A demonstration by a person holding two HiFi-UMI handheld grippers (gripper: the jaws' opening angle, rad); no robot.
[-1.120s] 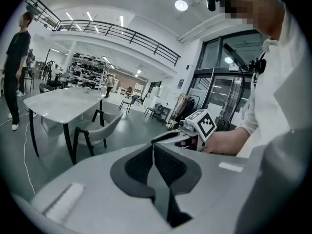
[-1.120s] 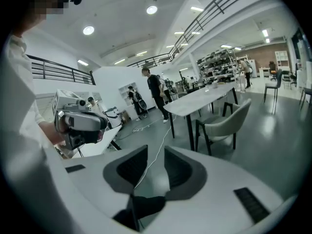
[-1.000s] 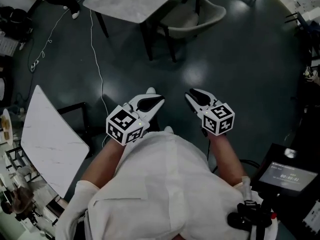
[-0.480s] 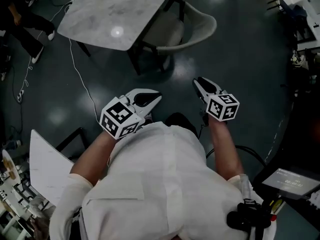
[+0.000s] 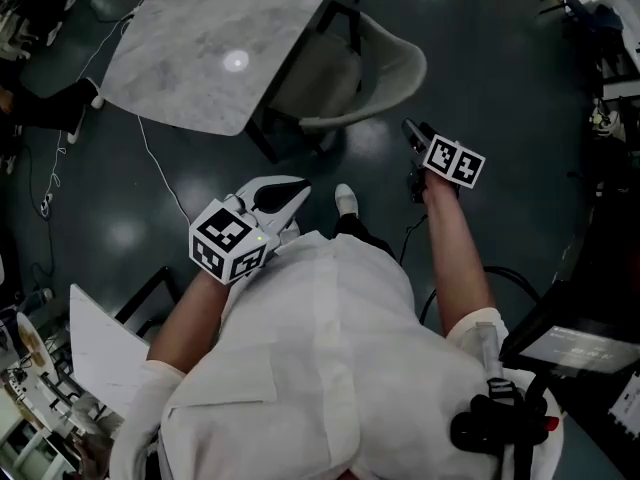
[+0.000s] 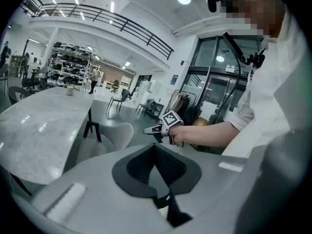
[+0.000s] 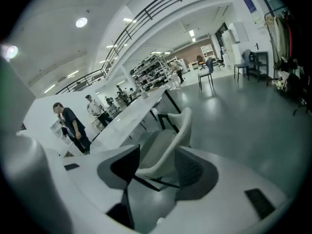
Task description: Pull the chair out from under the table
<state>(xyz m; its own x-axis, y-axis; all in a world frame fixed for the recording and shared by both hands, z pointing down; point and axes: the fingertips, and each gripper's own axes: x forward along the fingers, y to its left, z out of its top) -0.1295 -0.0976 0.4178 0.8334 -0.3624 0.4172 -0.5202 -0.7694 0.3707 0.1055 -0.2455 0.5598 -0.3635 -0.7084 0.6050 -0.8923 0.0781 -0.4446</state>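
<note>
Chair: the pale shell chair (image 5: 388, 66) stands with its seat tucked under the table's right edge; its curved back faces out over the dark floor (image 5: 520, 128).
Table: the marble-topped table (image 5: 200, 48) fills the upper left of the head view, on dark legs.
Right gripper: the right gripper (image 5: 410, 128) is held out at arm's length, near the chair's back but not touching it. Its 2 jaws stand apart and have just been opening. Nothing sits between them; in the right gripper view the chair only shows beyond the gap.
Left gripper: the left gripper (image 5: 298, 193) is held close to the body, well short of the table. Its jaws are together and hold nothing.
Person: white shirt (image 5: 320, 358), both forearms bare, 1 light shoe (image 5: 345, 200) between the grippers.
Floor: a thin pale cable (image 5: 160, 173) runs past the table's near corner.
Background: 1 person in dark clothes (image 7: 73, 126) stands beyond the table in the right gripper view.
</note>
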